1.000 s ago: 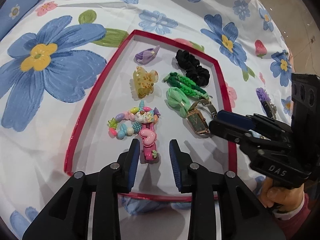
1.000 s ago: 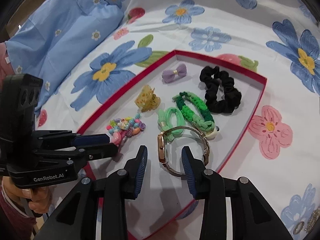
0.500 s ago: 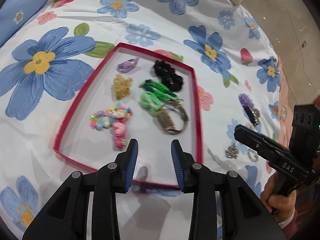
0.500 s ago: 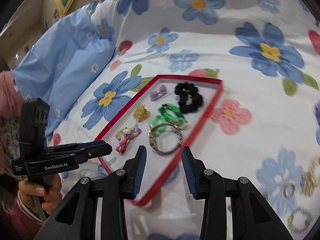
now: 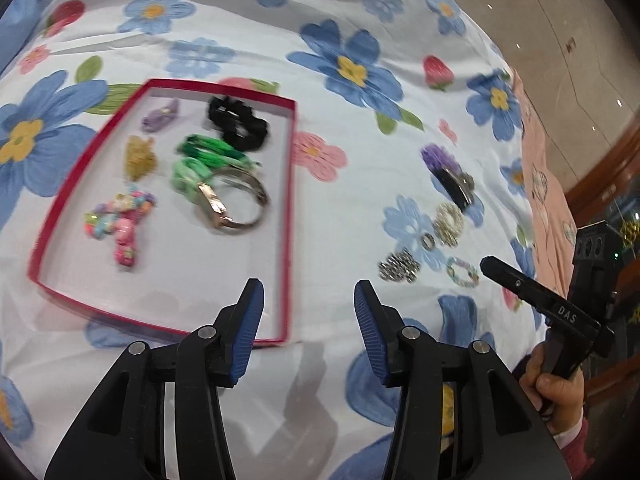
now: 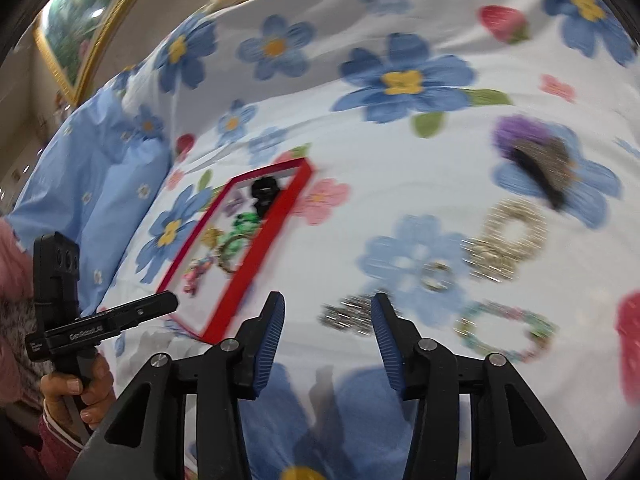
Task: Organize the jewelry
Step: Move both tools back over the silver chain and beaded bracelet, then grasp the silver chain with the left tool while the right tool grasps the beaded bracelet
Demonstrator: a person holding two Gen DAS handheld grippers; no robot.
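Both claws wide, empty: left gripper (image 5: 309, 300) over shallow red-rimmed rectangular tray's (image 5: 289, 216) 5 o'clock corner, gold bracelet watch (image 5: 234, 200) inside; right gripper (image 6: 328, 316) over bare floral bedsheet (image 6: 360, 152).

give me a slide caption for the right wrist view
Open right gripper hovers over loose silver jewelry on the floral bedsheet, red tray behind.

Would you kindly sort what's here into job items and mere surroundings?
Job items: red tray, watch, silver chain bracelet, sparkly ring, beaded bracelet, purple hair clip.
Surroundings: floral bedsheet, blue pillow, framed picture.
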